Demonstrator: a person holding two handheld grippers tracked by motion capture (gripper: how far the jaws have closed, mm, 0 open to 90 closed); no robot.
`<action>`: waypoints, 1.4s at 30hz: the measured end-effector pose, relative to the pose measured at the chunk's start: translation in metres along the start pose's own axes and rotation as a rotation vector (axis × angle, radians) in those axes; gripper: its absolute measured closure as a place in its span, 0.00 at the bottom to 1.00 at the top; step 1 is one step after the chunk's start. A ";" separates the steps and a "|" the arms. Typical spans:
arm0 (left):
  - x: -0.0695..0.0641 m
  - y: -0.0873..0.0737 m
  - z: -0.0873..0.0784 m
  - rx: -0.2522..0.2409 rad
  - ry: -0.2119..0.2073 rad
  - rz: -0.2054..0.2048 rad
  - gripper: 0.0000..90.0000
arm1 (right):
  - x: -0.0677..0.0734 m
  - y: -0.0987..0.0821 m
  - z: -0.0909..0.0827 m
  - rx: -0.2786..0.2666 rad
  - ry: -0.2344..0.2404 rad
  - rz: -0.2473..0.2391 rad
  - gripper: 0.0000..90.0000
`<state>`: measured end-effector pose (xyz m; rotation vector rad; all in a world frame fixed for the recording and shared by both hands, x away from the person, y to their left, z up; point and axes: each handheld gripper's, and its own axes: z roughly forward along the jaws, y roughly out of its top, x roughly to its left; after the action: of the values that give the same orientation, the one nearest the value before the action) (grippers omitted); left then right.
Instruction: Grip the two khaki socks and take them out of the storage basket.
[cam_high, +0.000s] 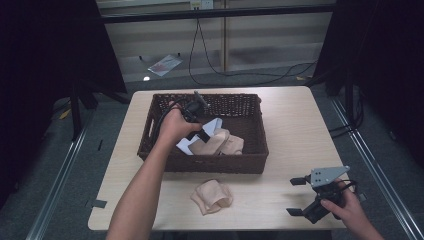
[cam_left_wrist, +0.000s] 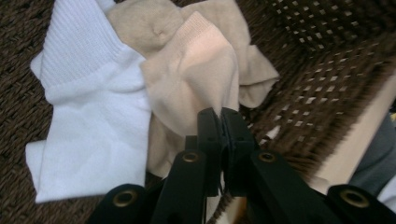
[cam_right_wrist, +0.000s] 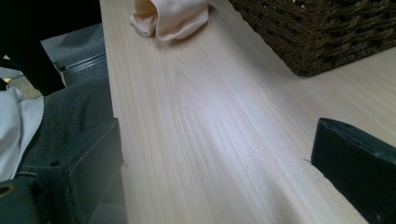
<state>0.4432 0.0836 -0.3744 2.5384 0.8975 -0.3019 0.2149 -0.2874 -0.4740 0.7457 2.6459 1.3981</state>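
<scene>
Your left tool is clamped shut on a beige sock, jaws pressed together over the fabric fold at the centre of the left gripper view. That sock lies in the dark wicker basket, bunched against a white sock that spreads to the left of it on the woven floor. In the high view the pair sits in the basket's lower middle, close to the near wall, while the upper right of the basket floor is bare.

A second beige sock lies crumpled on the surface just below the basket's near wall, near the front edge; the right gripper view shows it at upper left.

Your right tool rests at the lower right of the high view with its jaws spread wide, holding nothing. Bare wood stretches between it and the loose sock, and along the basket's right side.
</scene>
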 end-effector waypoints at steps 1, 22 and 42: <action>-0.001 0.001 -0.004 0.008 0.000 0.009 0.97 | 0.000 0.000 0.000 0.001 -0.001 0.000 0.02; -0.035 0.006 -0.066 0.004 -0.044 0.033 0.97 | 0.000 0.000 0.001 0.001 -0.002 -0.001 0.02; -0.067 0.001 -0.092 0.014 -0.083 0.126 0.97 | 0.000 0.000 0.001 0.000 -0.003 -0.002 0.02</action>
<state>0.3982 0.0890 -0.2698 2.5608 0.7041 -0.3722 0.2154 -0.2866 -0.4747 0.7445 2.6437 1.3946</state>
